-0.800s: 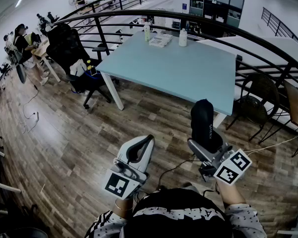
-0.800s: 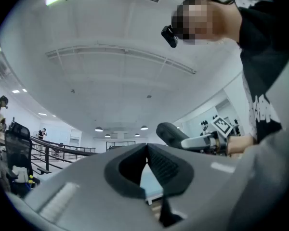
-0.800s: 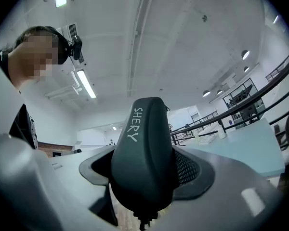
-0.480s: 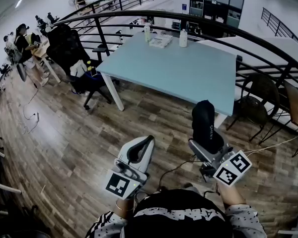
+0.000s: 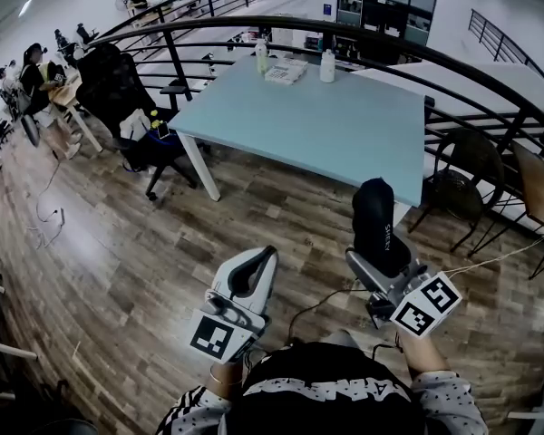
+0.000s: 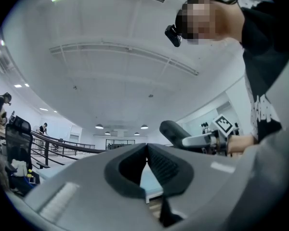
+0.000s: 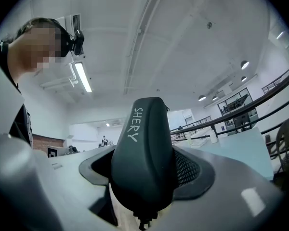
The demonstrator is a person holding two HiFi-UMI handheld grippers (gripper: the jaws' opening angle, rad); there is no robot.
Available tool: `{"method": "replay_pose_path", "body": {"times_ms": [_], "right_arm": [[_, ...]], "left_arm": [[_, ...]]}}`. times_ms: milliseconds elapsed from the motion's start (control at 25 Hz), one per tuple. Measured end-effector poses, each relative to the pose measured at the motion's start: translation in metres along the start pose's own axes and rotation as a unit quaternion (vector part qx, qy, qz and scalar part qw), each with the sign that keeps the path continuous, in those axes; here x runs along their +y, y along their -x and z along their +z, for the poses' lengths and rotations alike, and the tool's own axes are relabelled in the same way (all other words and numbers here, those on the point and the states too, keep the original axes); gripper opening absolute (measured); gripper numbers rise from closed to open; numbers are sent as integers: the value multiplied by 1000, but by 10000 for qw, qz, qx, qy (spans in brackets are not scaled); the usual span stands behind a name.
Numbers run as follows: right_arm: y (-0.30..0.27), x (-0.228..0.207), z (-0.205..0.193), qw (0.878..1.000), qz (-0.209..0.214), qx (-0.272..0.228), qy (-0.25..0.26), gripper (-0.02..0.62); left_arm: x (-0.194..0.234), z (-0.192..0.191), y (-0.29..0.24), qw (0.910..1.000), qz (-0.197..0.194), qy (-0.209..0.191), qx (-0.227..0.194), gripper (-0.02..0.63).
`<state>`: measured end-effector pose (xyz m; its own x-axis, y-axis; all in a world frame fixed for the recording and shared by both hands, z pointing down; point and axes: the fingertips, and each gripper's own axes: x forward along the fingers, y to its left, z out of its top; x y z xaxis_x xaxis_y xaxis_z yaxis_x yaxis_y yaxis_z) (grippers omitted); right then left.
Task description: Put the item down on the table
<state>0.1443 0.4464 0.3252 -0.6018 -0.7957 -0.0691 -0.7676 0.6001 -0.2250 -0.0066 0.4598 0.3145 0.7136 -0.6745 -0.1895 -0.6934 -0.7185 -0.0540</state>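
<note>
A dark, rounded case (image 5: pixel 376 220) printed "SHERY" stands upright between the jaws of my right gripper (image 5: pixel 381 254), which is shut on its lower part. In the right gripper view the case (image 7: pixel 143 153) fills the middle and hides the fingertips of the right gripper (image 7: pixel 147 179). It hangs over the wooden floor, just short of the near right corner of the light blue table (image 5: pixel 317 125). My left gripper (image 5: pixel 270 254) is held beside it on the left, shut and empty, and its tips meet in the left gripper view (image 6: pixel 147 148).
At the table's far end stand two bottles (image 5: pixel 327 66) and a stack of papers (image 5: pixel 286 71). A curved black railing (image 5: pixel 254 27) runs behind the table. A black office chair (image 5: pixel 118 89) is at the left and a dark chair (image 5: pixel 462 188) at the right. People sit at desks at the far left.
The head view has shifted slightly, so the table sits a little higher in the picture. Both grippers keep their places and the case stays in the right one.
</note>
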Motion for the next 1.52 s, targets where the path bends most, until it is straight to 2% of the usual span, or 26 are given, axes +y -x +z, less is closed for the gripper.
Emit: {"method": "replay_pose_path", "body": {"times_ms": [280, 600, 1080, 1520], "right_arm": [[-1, 0, -1, 10000, -73, 26, 33, 347], [-15, -19, 1, 9999, -94, 101, -54, 347], [-87, -56, 1, 9991, 298, 37, -296, 347], [-148, -110, -6, 9979, 354, 96, -537, 347]], "left_arm": [[5, -5, 3, 10000, 28, 26, 77, 0], [22, -15, 2, 9995, 249, 98, 169, 0], [80, -15, -22, 9967, 719, -226, 292, 0], [131, -35, -68, 9944, 898, -310, 469, 0]]}}
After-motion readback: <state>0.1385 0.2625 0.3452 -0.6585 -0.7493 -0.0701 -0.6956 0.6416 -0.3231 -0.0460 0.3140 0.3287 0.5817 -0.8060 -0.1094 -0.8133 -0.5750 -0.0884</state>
